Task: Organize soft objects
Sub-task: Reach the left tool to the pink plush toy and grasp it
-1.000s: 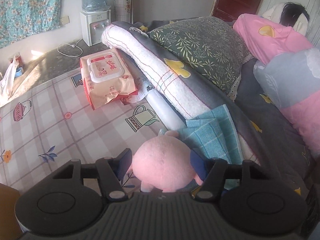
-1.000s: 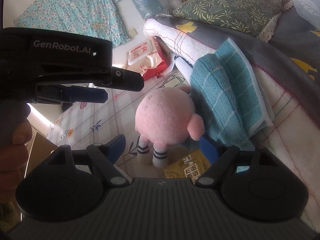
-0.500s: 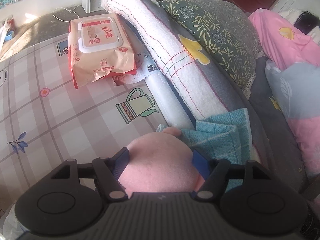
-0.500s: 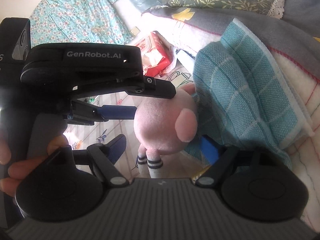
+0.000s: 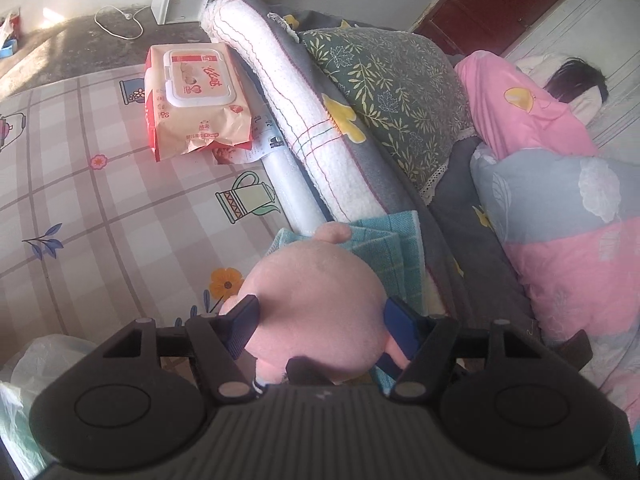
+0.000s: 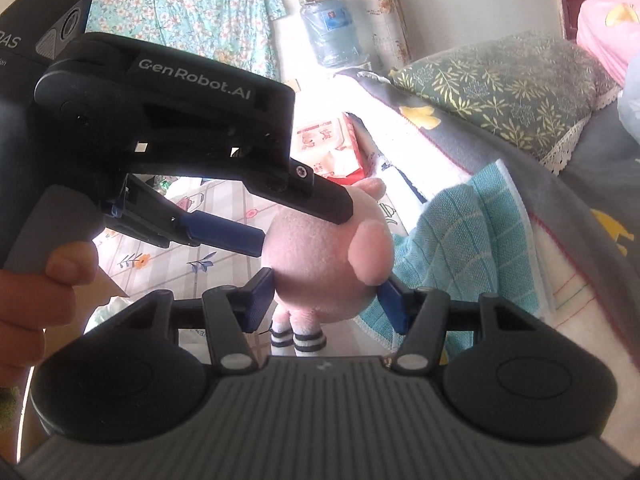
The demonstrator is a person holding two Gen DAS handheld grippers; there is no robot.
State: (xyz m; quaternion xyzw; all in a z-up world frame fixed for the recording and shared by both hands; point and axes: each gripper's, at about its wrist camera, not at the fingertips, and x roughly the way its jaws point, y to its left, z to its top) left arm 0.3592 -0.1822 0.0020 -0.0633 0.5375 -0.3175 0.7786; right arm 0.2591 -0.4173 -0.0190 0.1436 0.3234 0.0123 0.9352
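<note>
A: Left gripper (image 5: 320, 324) now? A second ago the pink plush (image 5: 316, 308) sat ahead of it, not between the pads.

B: It has moved in. Blue pads press both sides of the plush's round body, so it's clamped on it. Plush fills the gap.

A: Right gripper (image 6: 324, 300)?

B: Fingers flank the plush lower down, pads right at its sides; can't tell if they squeeze or just touch. It was further back earlier, the plush standing clear in front.

A: Where's the plush?

B: At the mat's (image 5: 100, 208) edge, against the teal towel (image 5: 396, 248) hanging off the bed. Striped socks (image 6: 298, 338) show below it in the right view; I can't tell if the feet touch the mat.

A: Anything else changed?

B: The left view has swung over, wipes pack (image 5: 196, 100) bigger and nearer. In the right view the left gripper's body now covers the upper left, the hand (image 6: 36, 292) gripping its handle.
</note>
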